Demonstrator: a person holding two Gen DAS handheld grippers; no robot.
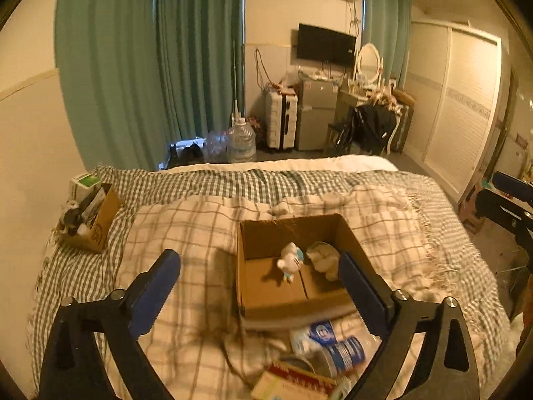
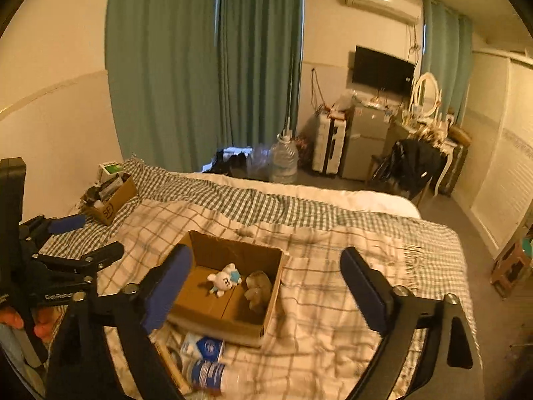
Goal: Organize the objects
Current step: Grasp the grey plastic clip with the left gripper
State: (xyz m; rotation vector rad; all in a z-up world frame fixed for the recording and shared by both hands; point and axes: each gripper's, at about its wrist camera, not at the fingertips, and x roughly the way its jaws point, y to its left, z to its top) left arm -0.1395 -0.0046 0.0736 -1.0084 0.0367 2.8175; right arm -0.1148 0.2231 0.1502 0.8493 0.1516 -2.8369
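Note:
An open cardboard box (image 1: 253, 233) (image 2: 269, 303) sits on the checked blanket of the bed. Inside lie a white and blue plush toy (image 1: 290, 261) (image 2: 224, 279) and a pale beige plush (image 1: 322, 257) (image 2: 258, 288). My left gripper (image 1: 258, 278) hangs above the box's near left side, open, with nothing between its fingers. My right gripper (image 2: 266, 281) is also open and empty, over the box's right part. The left gripper (image 2: 71, 240) shows at the left edge of the right wrist view. Blue and white packets (image 1: 333, 343) (image 2: 205, 350) lie in front of the box.
A second cardboard box (image 1: 96, 223) (image 2: 115, 201) with small items stands at the bed's far left by the wall. A red and white packet (image 1: 293, 381) lies near the front. Beyond the bed are water jugs (image 1: 240, 143), a suitcase and a small fridge.

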